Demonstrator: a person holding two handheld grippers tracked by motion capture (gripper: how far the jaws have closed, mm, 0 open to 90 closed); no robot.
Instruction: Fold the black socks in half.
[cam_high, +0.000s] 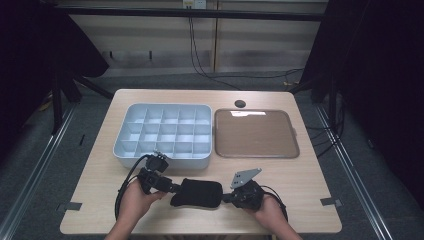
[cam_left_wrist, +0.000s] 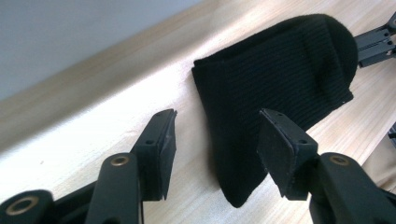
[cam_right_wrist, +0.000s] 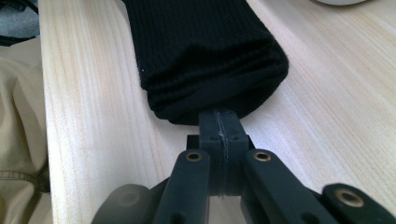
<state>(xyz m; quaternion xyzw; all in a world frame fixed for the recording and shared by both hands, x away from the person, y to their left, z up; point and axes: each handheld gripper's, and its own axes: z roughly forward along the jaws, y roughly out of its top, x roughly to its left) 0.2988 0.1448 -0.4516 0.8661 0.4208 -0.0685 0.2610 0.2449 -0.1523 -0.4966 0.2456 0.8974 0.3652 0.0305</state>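
A folded black sock (cam_high: 197, 192) lies flat near the table's front edge, between my two grippers. My left gripper (cam_high: 175, 189) is at the sock's left end, open. In the left gripper view the sock (cam_left_wrist: 275, 84) lies on the wood, one corner reaching between the spread jaws of the left gripper (cam_left_wrist: 217, 114), and the pads are clear of it. My right gripper (cam_high: 225, 196) meets the sock's right end. In the right gripper view that gripper (cam_right_wrist: 219, 114) is shut, tips against the sock's (cam_right_wrist: 201, 51) rounded fold. I see no fabric between the pads.
A pale blue-grey organiser box (cam_high: 165, 159) with several compartments stands behind the sock. To its right lies a brown tray (cam_high: 257, 156). A round hole (cam_high: 240, 103) is in the table's far side. The person's hands hold both grippers at the front edge.
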